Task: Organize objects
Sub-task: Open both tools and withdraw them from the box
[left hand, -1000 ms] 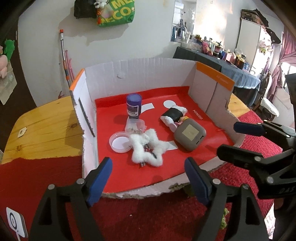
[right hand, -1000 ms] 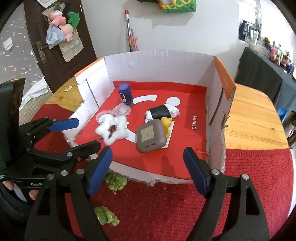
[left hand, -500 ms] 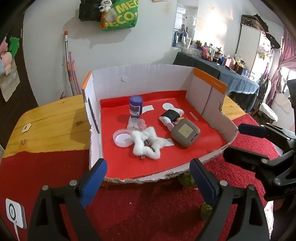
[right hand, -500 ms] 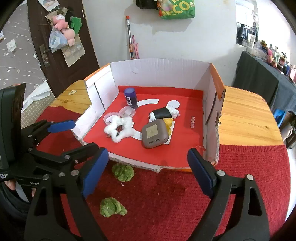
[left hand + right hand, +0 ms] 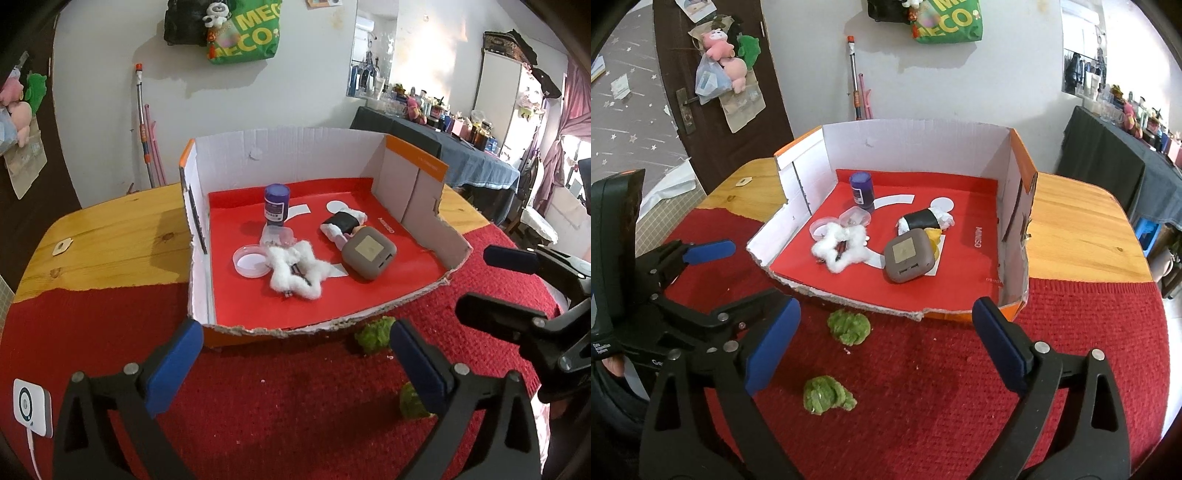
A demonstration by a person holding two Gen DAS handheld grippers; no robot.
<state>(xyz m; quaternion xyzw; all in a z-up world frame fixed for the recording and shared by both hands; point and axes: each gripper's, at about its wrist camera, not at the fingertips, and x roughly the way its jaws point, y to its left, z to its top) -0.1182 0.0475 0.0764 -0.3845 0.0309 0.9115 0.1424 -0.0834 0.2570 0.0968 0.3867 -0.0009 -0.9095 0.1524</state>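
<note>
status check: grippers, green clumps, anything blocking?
Left gripper, right gripper: both open, empty. Two green clumps on red mat, outside cardboard box. Nothing in the way.

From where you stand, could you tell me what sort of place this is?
Probably a lived-in home: a wooden table with a red cloth, a door hung with soft toys, and a cluttered sideboard.

Both wrist cameras look forward and down between their own blue-padded fingers at a torn cardboard box (image 5: 284, 162) on the desk (image 5: 110, 240). The left view sits low over the red cloth (image 5: 277, 398), left of the box's open front, with the right claw (image 5: 484, 284) at its right edge. The right view faces the same box (image 5: 916, 147) from further right, the left claw (image 5: 738, 273) at its left edge.
</note>
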